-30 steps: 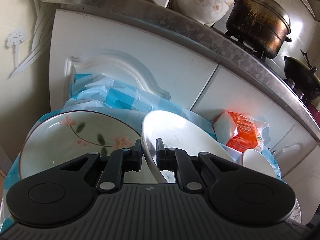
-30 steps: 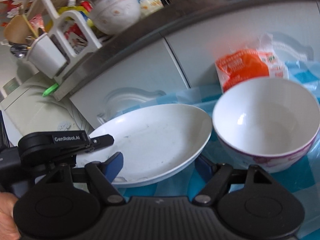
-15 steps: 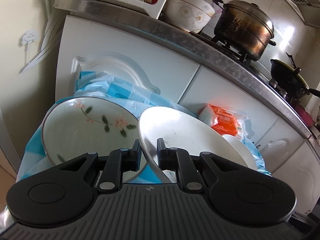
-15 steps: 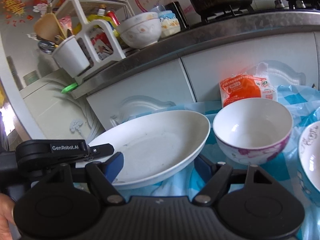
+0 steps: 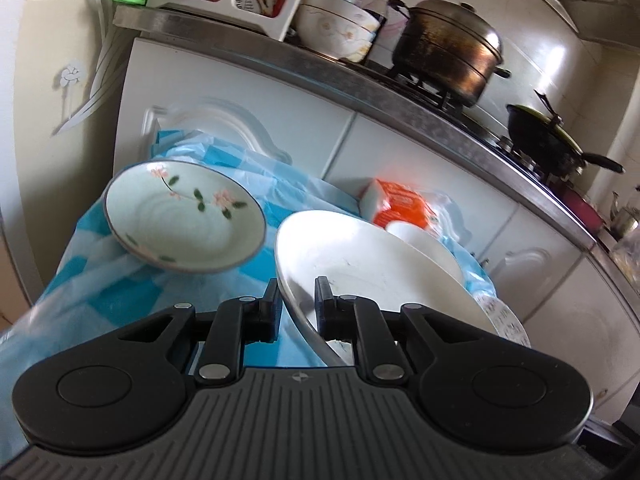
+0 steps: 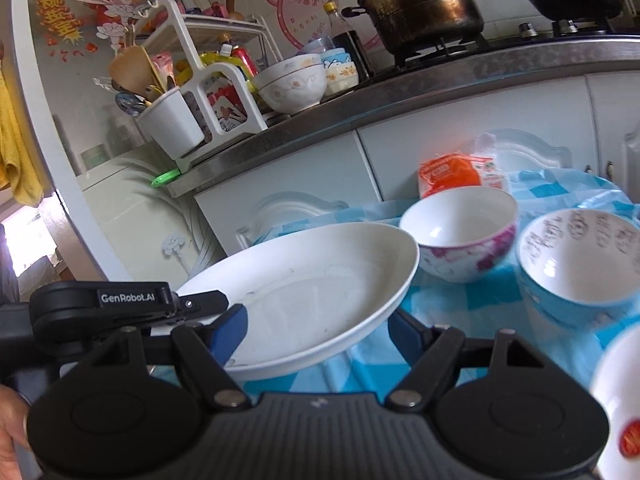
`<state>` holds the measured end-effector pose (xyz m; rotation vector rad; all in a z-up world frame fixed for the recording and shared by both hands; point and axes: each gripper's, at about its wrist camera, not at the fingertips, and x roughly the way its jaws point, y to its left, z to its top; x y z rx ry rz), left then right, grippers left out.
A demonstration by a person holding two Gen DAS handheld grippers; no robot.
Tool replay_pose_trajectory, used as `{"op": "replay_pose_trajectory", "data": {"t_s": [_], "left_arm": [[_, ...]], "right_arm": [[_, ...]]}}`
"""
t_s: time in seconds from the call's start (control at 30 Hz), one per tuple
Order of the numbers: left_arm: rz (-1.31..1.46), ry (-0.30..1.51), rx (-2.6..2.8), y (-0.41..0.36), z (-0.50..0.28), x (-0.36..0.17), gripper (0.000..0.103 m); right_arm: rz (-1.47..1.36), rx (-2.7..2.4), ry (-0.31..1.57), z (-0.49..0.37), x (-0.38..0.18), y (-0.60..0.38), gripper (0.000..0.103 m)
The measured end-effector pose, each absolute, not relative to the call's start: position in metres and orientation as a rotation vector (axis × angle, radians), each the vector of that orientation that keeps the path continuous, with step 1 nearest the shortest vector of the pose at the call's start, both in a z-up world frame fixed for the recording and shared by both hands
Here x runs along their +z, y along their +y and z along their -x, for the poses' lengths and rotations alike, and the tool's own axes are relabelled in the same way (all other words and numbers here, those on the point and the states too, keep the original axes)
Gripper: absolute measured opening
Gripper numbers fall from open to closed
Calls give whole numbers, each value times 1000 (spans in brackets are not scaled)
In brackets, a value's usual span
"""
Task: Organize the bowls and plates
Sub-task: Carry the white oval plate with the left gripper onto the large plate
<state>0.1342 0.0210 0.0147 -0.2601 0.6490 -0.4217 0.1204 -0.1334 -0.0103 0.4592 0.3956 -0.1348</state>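
Observation:
My left gripper [image 5: 296, 300] is shut on the near rim of a large white plate [image 5: 372, 268] and holds it tilted above the blue checked tablecloth [image 5: 120, 288]. That plate also shows in the right wrist view [image 6: 304, 288], with the left gripper [image 6: 192, 308] clamped on its left edge. A green floral plate [image 5: 184, 216] lies to the left. My right gripper [image 6: 320, 330] is open and empty, its fingers either side of the white plate's near edge. A white and purple bowl [image 6: 460, 232] and a blue patterned bowl [image 6: 580, 268] stand to the right.
An orange packet [image 6: 452, 174] leans on the white cabinet doors [image 5: 240, 92] behind the table. Above, the steel counter [image 6: 400, 92] holds a utensil rack [image 6: 200, 100], a floral bowl [image 6: 292, 84] and a dark pot [image 6: 424, 4]. Another white dish edge [image 6: 616, 400] is at the right.
The left gripper has lifted the white plate up and back; the floral plate now lies lower and farther away. The right gripper has pulled back, bringing the blue bowl into view.

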Motion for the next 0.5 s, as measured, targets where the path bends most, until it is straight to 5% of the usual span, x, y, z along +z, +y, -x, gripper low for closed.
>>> {"op": "replay_pose_trajectory", "data": {"t_s": [0.5], "left_arm": [[286,646,-475,24,-48,9,15]], "right_arm": [[-411,-172,364,-25,-3,-115,78]]}}
